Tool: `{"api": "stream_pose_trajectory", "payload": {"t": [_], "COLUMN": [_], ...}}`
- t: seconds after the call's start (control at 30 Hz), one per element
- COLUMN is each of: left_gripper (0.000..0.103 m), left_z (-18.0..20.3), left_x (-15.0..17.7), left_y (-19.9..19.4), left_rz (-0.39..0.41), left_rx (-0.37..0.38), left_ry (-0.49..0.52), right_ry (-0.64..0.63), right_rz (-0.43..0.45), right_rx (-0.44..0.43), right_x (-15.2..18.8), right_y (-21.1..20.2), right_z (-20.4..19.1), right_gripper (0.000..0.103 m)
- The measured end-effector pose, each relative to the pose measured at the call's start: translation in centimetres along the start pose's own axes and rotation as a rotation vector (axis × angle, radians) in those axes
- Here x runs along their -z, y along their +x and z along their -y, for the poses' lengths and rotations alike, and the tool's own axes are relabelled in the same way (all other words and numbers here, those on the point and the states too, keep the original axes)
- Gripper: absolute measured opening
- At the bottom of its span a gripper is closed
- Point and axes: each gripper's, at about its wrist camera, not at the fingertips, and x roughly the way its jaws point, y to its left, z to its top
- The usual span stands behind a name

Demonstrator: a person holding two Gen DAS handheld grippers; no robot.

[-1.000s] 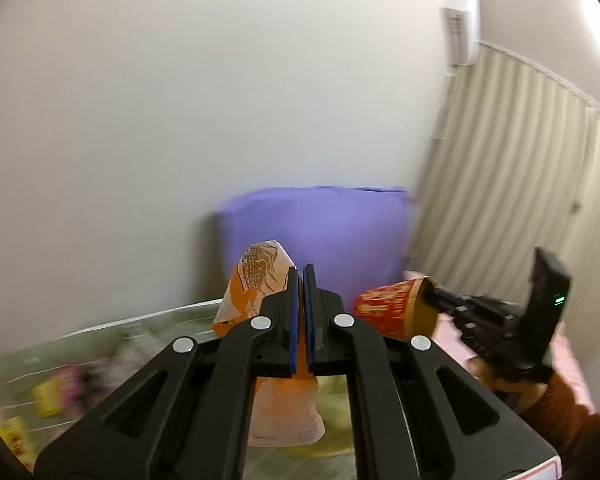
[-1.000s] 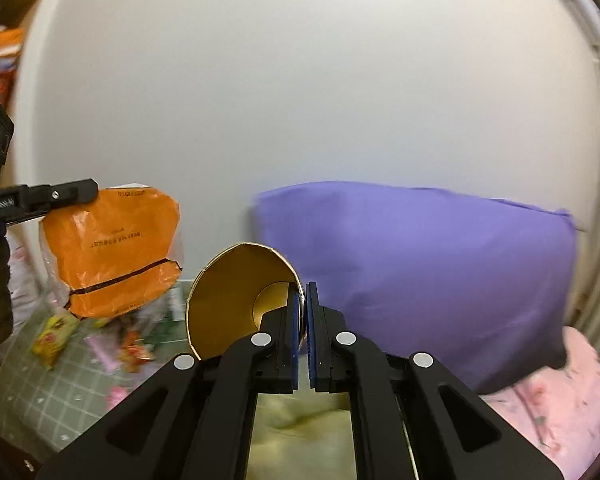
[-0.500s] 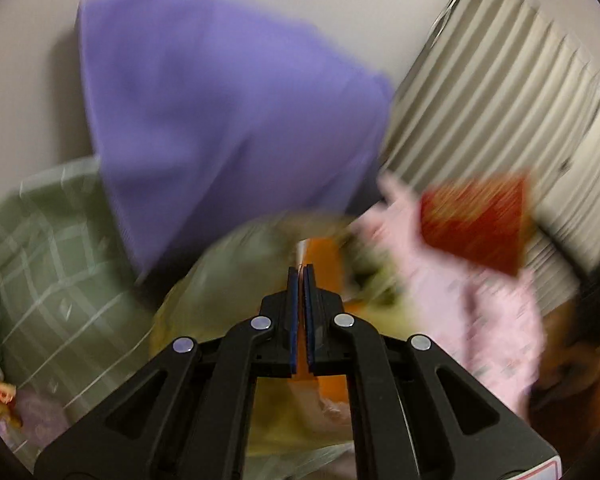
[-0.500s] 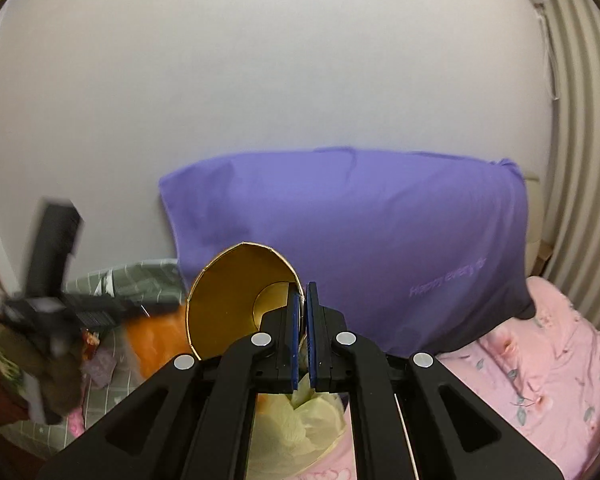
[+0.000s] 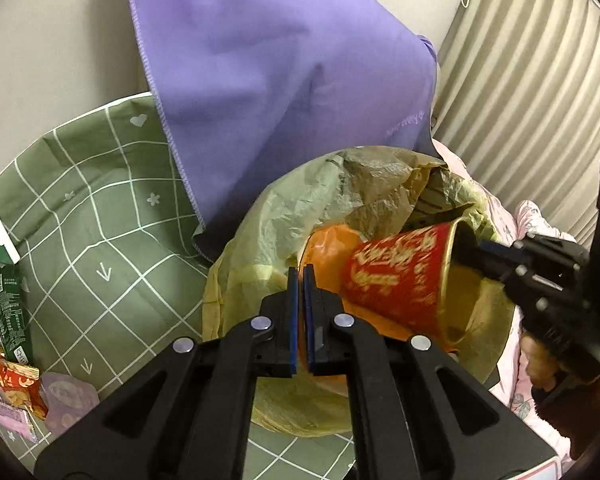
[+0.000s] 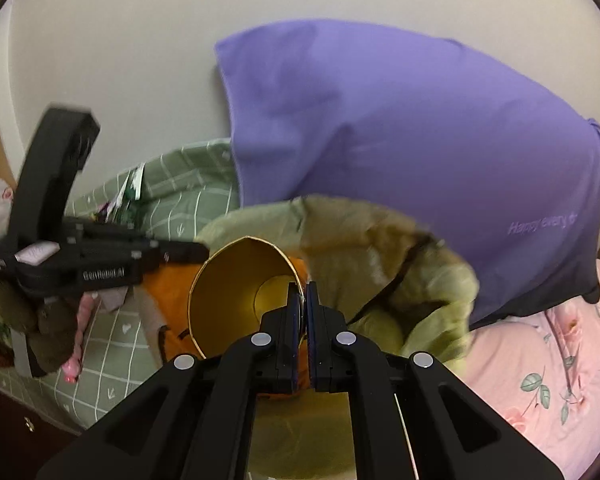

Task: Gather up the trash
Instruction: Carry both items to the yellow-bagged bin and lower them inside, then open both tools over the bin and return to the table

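Observation:
An open yellow-green trash bag (image 5: 300, 208) lies on the bed below both grippers. My left gripper (image 5: 300, 276) is shut on an orange plastic wrapper (image 5: 324, 244) that hangs into the bag's mouth. My right gripper (image 6: 303, 292) is shut on the rim of a red paper cup, whose gold inside (image 6: 240, 292) faces the camera. In the left wrist view the red cup (image 5: 400, 276) is tilted over the bag, right of the wrapper, with the right gripper (image 5: 470, 246) on its rim. The right wrist view shows the left gripper (image 6: 196, 250) beside the orange wrapper (image 6: 168, 284) and the trash bag (image 6: 380, 248).
A purple pillow (image 5: 280, 80) leans on the wall behind the bag. A green grid sheet (image 5: 100, 220) holds snack wrappers (image 5: 8, 320) at the left edge. Pink floral bedding (image 6: 540, 360) lies on the right, and a pleated curtain (image 5: 540, 80) hangs beyond it.
Both grippers have dropped and tipped downward, from facing the wall to hanging over the bag's mouth. The orange wrapper and the red cup came down with them, still gripped.

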Motion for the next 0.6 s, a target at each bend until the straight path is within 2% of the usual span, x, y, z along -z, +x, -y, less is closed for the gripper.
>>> {"api": "stream_pose_trajectory", "payload": {"t": [0.13, 0.33, 0.6], "left_gripper": [0.002, 0.002, 0.002], "left_z": [3.1, 5.7, 3.8], "left_x": [-1.2, -3.1, -3.4], "left_y": [0.5, 3.4, 4.0], "left_rz": [-0.004, -0.001, -0.016], "left_rx": [0.017, 0.018, -0.014], "left_ry": [0.022, 0.124, 0.123], "right_ry": [0.031, 0.028, -0.030], "right_rz": [-0.004, 0.017, -0.017], "right_rx": [0.021, 0.069, 0.077], "right_x": [0.7, 0.5, 1.5], "right_y": [-1.0, -2.4, -0.5], "right_z": [1.3, 3.1, 1.9], "right_gripper": [0.005, 0.005, 0.005]}}
